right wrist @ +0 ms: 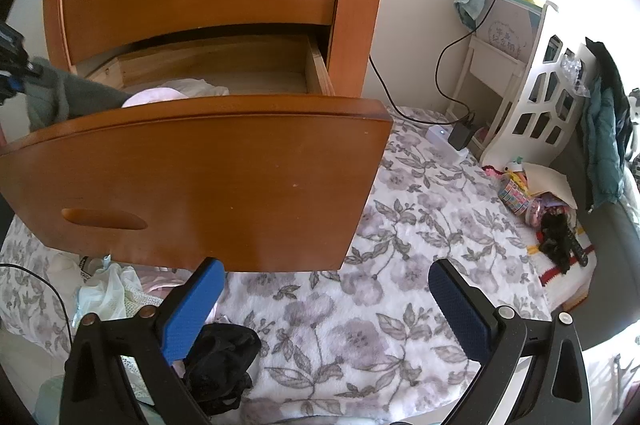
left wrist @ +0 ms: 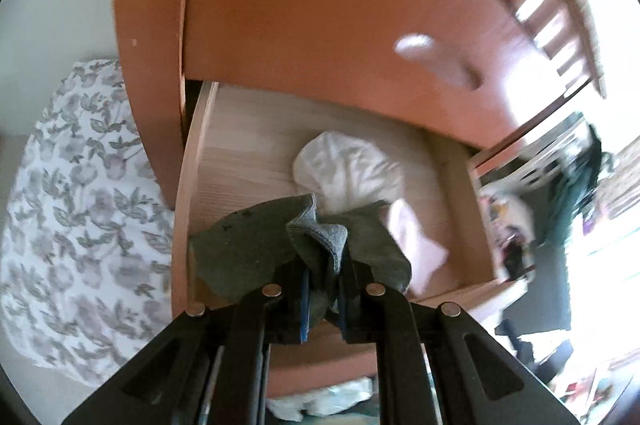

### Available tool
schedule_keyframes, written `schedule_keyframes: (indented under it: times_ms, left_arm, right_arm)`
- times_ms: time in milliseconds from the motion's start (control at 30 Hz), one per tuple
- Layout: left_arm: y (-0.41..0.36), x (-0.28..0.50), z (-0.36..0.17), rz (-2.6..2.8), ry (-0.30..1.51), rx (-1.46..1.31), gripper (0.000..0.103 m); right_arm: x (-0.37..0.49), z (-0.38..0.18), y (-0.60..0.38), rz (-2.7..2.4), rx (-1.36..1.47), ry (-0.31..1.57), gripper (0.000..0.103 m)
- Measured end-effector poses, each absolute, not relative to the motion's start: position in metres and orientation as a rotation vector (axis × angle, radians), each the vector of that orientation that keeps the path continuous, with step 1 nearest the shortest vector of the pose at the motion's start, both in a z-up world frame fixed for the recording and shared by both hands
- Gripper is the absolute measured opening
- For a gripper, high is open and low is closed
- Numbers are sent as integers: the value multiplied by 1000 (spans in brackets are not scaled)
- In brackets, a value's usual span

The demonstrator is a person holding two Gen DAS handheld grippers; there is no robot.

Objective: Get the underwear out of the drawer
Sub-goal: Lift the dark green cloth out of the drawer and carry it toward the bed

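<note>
Left wrist view: left gripper [left wrist: 324,289] is clamped on the grey underwear [left wrist: 304,245], bunched right at the tips above the drawer [left wrist: 188,185], probably clear of it though it's blurry.

Right wrist view: right gripper [right wrist: 324,309] hangs wide apart, empty, below the drawer front [right wrist: 240,177]; the underwear sits far left.

Left gripper clamped, right gripper spread wide

The left gripper [left wrist: 324,289] points steeply downward, its jaws drawn nearly together and pinching a fold of grey underwear [left wrist: 320,245] between the blue pads. The right gripper [right wrist: 326,309] also tilts downward, its jaws standing far apart with nothing between the blue pads [right wrist: 192,313], the black linkage arms splayed to either side.
</note>
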State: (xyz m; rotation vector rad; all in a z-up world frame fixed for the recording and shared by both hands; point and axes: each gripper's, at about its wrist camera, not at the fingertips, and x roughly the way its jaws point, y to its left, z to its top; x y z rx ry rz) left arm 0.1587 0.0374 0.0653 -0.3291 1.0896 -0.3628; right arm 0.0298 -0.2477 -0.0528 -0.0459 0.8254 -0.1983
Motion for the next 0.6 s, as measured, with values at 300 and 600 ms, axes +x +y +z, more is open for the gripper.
schedule_keyframes:
  times_ms: [300,600]
  left_arm:
    - [43,124,134,-444,854,-406,11]
    - [53,86,200,-513,624,-442,11]
  right_arm:
    - [30,-52,-246,-203,-57,822,103]
    - [28,-52,-244,-206,-64,820,103]
